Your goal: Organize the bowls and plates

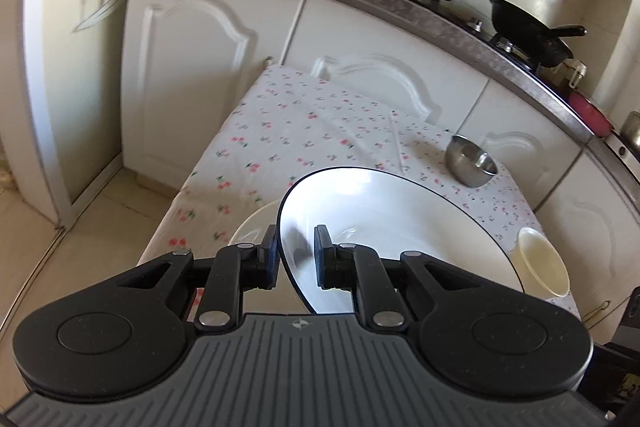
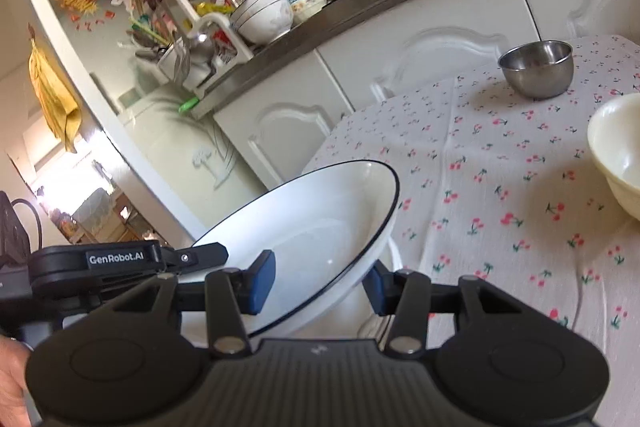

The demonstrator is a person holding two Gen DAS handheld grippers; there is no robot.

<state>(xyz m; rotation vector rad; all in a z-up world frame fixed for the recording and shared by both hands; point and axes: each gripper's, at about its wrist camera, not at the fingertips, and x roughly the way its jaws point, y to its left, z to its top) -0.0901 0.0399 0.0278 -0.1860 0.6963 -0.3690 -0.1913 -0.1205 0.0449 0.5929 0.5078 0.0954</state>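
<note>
A white plate with a thin black rim [image 1: 392, 227] is held tilted above the near end of the cherry-print tablecloth [image 1: 304, 131], its edge clamped tight in the left gripper [image 1: 296, 259]. The opposite edge sits between the jaws of the right gripper [image 2: 316, 283], though it can't really be told if those pads are actually pressing. Further along the tablecloth a small steel bowl [image 1: 472, 159] is parked, a cream bowl [image 1: 544, 263] is set near the cloth's edge, and another white dish [image 1: 252, 227] is partly hidden under the plate.
</note>
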